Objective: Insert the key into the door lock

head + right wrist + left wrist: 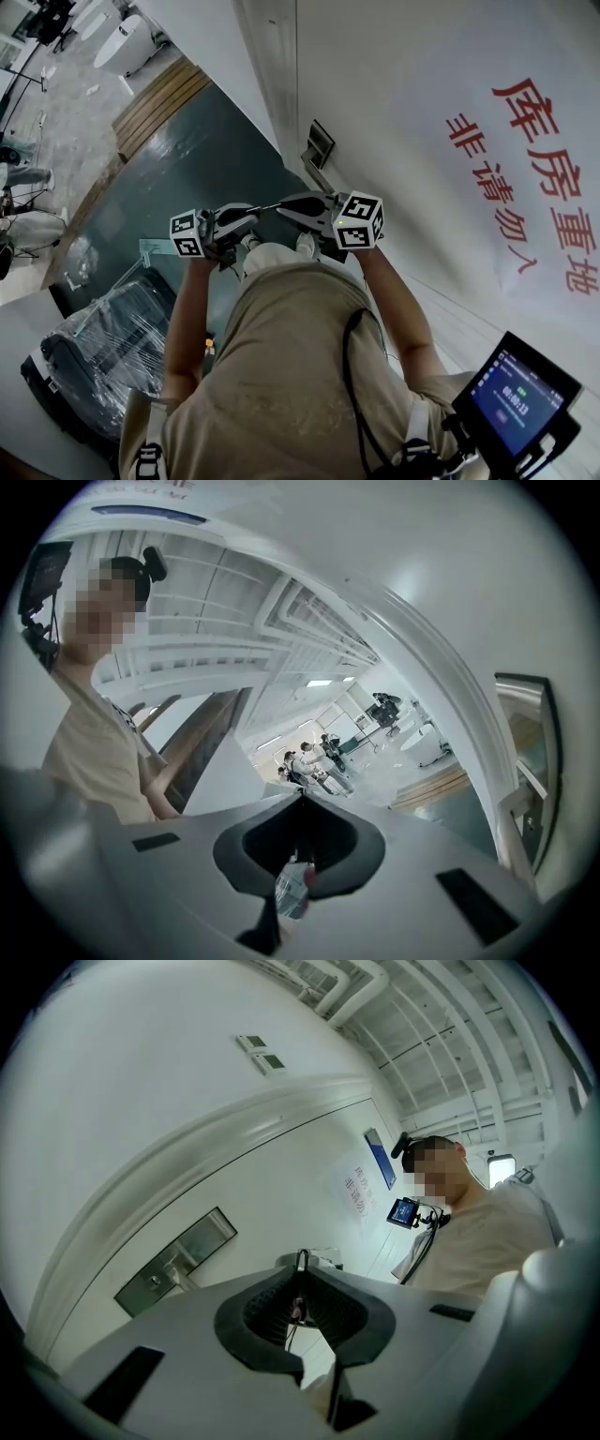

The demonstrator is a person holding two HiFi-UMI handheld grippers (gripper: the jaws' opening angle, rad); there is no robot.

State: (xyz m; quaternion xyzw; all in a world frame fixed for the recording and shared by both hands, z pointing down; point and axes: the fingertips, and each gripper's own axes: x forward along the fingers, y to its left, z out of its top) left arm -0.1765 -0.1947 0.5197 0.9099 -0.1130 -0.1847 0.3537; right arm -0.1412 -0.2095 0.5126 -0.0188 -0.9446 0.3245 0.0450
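Lock plate sits on the white door, just past both gripper tips in head view, w/ its lever just beside it. Neither gripper aims at it. The 2 point in at each other, roughly along the door. From the left gripper the plate lies off to the left of the jaws; from the right gripper it's at the far right edge. Plate's long axis runs up the door. Right gripper looks nearer the door. My guess: whichever carries the key must 1st turn toward the plate.

Left gripper: pressed together, pinching a thin dark loop that pokes out at the tips, w/ a wire trailing down btwn the pads. Prob. the key's ring; the key blade itself can't be made out. Right gripper: jaws together at the tips. A pale bit w/ a red edge shows low in the gap; can't tell if it's held or just behind.

No surface here, only dark floor. Red-lettered notice on the same white face, plastic-wrapped bundle at left, small screen on the person's rig. Open hall w/ people far off.
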